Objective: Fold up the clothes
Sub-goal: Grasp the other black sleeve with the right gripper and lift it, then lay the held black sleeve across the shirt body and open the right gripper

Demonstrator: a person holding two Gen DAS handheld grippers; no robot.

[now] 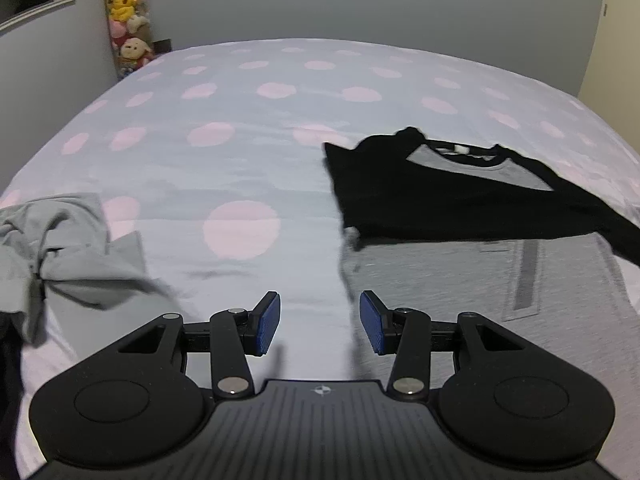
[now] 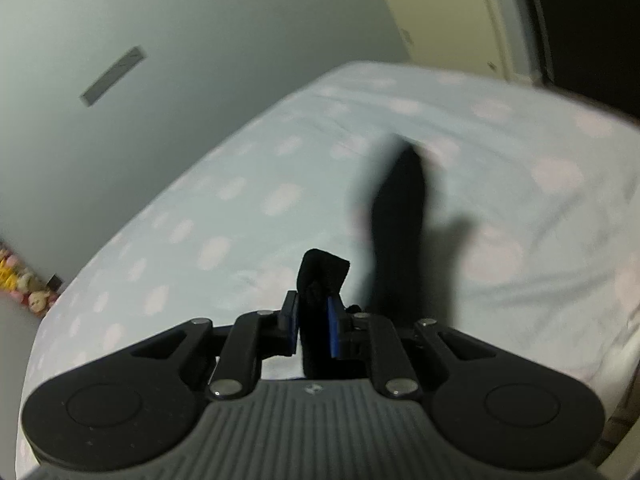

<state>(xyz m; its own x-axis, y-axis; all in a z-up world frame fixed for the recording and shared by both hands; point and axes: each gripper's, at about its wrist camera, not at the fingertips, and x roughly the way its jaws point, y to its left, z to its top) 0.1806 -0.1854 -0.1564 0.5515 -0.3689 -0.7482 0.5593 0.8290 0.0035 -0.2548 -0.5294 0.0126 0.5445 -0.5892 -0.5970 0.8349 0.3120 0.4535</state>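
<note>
A grey shirt with black sleeves and black collar (image 1: 460,196) lies on the bed to the right, one black sleeve folded across its chest. Its grey lower body (image 1: 480,280) spreads toward me. My left gripper (image 1: 319,322) is open and empty, hovering over the sheet just left of the shirt's hem. My right gripper (image 2: 314,326) is shut on a bunch of black fabric (image 2: 322,276), lifted above the bed. A blurred black sleeve (image 2: 400,216) hangs or trails beyond it.
A crumpled grey garment (image 1: 68,256) lies at the left. The bed has a pale sheet with pink dots (image 1: 240,228). Stuffed toys (image 1: 128,16) hang on the far wall corner. A doorway (image 2: 540,20) stands at the far right.
</note>
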